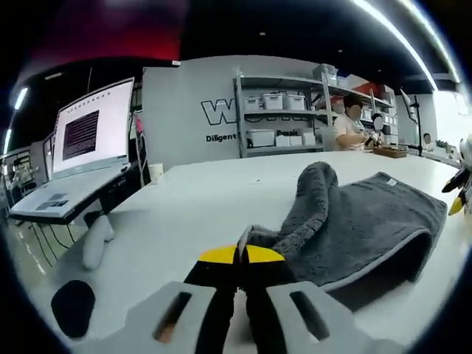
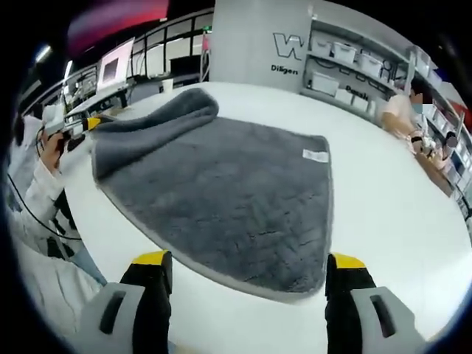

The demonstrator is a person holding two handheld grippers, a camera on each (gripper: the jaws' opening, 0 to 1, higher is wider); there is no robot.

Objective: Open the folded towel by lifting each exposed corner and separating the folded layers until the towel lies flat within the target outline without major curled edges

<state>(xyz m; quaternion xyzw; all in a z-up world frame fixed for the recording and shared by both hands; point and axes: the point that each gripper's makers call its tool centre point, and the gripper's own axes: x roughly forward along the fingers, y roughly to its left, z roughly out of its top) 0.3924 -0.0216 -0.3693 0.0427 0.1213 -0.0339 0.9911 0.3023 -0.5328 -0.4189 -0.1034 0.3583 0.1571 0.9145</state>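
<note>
Towel (image 2: 221, 184), grey, lies on the white table (image 2: 383, 221), mostly spread out; white label (image 2: 316, 155) near one edge. One corner is lifted and draped back over the rest, forming a raised fold (image 1: 313, 195). Left tool (image 1: 241, 256) has its yellow-tipped jaws pressed together, pinching that corner edge. Right tool (image 2: 247, 269) hovers with jaws spread wide, just over the near towel edge, gripping nothing.

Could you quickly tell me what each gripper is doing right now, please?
Left gripper: shut on a lifted corner of the grey towel.
Right gripper: open, holding nothing, above the towel's near edge.
</note>
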